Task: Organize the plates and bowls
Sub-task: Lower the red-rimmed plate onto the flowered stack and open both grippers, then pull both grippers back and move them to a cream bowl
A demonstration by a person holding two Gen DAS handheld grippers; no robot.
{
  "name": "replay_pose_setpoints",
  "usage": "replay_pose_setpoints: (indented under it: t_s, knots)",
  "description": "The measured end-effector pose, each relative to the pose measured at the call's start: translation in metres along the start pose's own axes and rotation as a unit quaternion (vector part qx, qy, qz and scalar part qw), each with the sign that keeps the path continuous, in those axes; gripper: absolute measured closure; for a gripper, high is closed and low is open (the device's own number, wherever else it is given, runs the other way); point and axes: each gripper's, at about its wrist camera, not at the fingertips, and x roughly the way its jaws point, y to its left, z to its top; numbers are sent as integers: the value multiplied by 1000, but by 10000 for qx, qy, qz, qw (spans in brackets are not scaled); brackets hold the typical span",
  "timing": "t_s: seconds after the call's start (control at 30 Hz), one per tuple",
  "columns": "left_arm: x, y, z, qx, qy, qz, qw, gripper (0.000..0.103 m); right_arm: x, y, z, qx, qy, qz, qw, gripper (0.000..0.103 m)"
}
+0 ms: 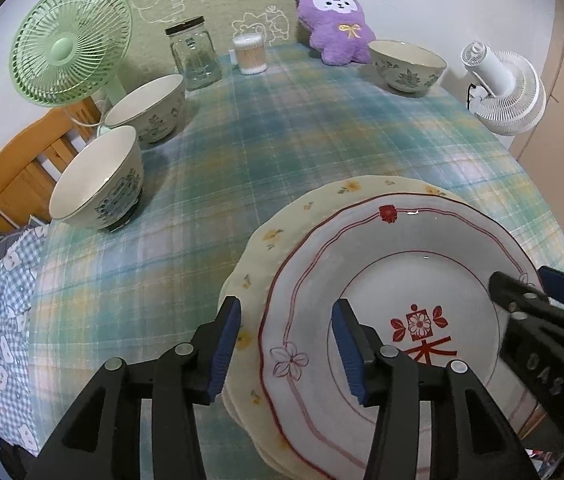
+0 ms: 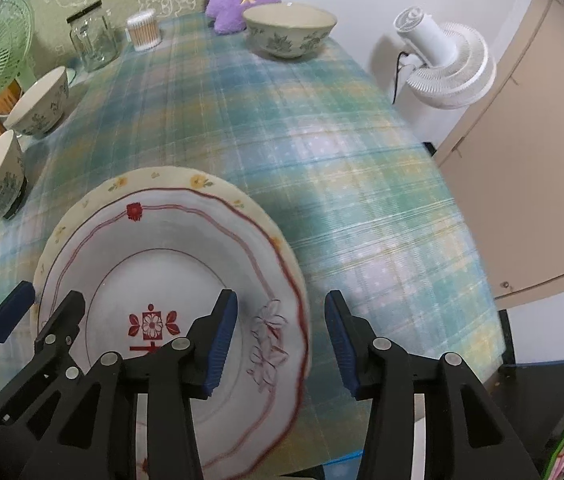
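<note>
A white plate with red trim (image 1: 402, 264) (image 2: 169, 248) lies on top of cream plates with yellow flowers (image 1: 282, 232) (image 2: 153, 180) at the near edge of the table. My left gripper (image 1: 286, 344) is open, its jaws straddling the plates' left rim. My right gripper (image 2: 282, 340) is open, its jaws straddling the right rim; it also shows in the left wrist view (image 1: 522, 284). Two patterned bowls (image 1: 97, 180) (image 1: 149, 104) stand at the left, a third (image 1: 408, 64) (image 2: 290, 30) at the far right.
The table has a green plaid cloth (image 1: 282, 128). At the back stand a green fan (image 1: 69, 44), a glass jar (image 1: 195, 54), a cotton swab tub (image 1: 249, 54) and a purple plush (image 1: 334, 20). A white fan (image 2: 446, 60) sits beyond the right edge.
</note>
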Motion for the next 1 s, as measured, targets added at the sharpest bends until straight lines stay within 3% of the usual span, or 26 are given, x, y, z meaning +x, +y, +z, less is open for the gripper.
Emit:
replay_pose_setpoints:
  t_s: [0.07,0.3,0.43,0.5,0.57,0.63,0.8,1.0]
  knots:
    - [-4,2,-1,-24,-33,-23,10000,52,-4,3,-1,-131,-37,0,9999,72]
    - [-7,4,-3,-30,-93,-103,9999,50,3,15,-2,-279,-48,-3,9996,72]
    - [-10,7,-2,-42,-128,-196,9997,42,3,10,3,-84,-21,106,9999,72]
    - [-16,8,0,-20,-211,-274,9994,35,-2,6,6,-7,-31,261,9997,66]
    - [-22,8,4,-3,-279,-372,9989,32,-11,5,9,-1,-170,360,9992,40]
    - [-30,7,9,10,-327,-461,9984,28,-26,7,14,-70,-377,350,9987,32]
    - [-51,8,28,-61,-531,-565,9970,19,-51,7,30,-131,-579,418,9974,31]
    - [-65,16,53,-394,-682,-432,9960,17,-74,11,55,-381,-901,627,9932,31]
